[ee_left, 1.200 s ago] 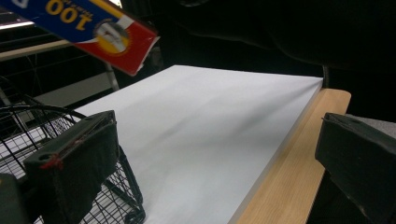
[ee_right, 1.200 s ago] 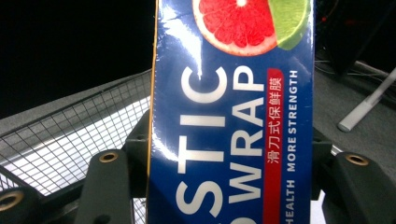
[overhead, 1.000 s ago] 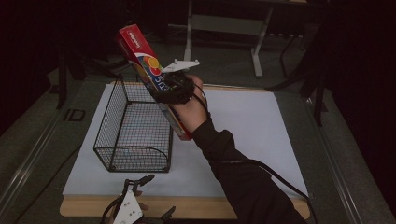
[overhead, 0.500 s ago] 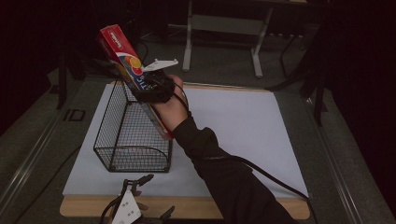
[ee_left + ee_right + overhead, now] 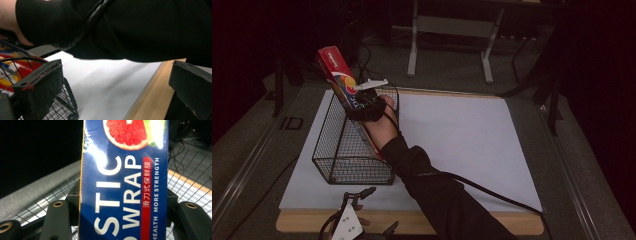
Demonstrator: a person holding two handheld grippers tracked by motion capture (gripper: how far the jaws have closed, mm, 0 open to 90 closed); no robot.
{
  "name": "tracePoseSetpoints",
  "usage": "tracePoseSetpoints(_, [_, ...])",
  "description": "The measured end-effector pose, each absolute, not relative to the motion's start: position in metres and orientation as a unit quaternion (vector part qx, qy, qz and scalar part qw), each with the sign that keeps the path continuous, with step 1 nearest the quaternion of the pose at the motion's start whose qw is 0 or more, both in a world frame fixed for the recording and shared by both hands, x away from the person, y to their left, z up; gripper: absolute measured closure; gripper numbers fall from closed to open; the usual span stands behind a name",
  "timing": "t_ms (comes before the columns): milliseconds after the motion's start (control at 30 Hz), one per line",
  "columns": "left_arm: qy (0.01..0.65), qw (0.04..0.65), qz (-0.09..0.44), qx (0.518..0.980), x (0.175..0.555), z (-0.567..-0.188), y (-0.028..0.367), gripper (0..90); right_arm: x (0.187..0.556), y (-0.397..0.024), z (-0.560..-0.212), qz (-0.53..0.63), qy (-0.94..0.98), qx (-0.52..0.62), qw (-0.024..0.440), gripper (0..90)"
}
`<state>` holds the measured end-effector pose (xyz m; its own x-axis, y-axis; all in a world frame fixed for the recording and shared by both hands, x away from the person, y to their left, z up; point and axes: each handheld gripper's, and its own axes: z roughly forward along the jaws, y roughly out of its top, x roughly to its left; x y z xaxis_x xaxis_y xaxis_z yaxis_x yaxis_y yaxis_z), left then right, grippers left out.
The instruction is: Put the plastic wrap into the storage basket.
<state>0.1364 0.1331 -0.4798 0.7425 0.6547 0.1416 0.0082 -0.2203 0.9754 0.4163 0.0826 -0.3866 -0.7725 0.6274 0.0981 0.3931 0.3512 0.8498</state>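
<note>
One white sheet (image 5: 462, 145) covers the table, with a wire basket (image 5: 337, 150) at its left. Over the basket's far end, the right gripper (image 5: 362, 102) is clamped on a long box of plastic wrap (image 5: 334, 67), tilted with its upper end up and left. Released at that tilt, the box could catch the rim and tip out. The left gripper (image 5: 362, 227) rests at the near edge, jaws wide apart, empty.
</note>
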Motion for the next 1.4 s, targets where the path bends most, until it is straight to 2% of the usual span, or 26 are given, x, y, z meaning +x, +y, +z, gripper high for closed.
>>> tracePoseSetpoints(167, [0.227,0.582,0.277,0.73,0.136,-0.48,0.133,0.2,0.416,0.09,-0.4,0.467,0.817,0.321,0.105,40.3])
tracePoseSetpoints(333, [0.225,0.581,0.278,0.731,0.136,-0.48,0.133,0.1,0.412,0.101,-0.409,0.438,0.833,0.314,0.123,40.3])
tracePoseSetpoints(600, [0.224,0.582,0.278,0.731,0.135,-0.48,0.133,0.1,0.415,0.105,-0.42,0.403,0.852,0.313,0.114,40.0])
tracePoseSetpoints(1400, [0.223,0.578,0.276,0.735,0.135,-0.48,0.132,0.2,0.417,0.101,-0.433,0.383,0.863,0.317,0.094,38.4])
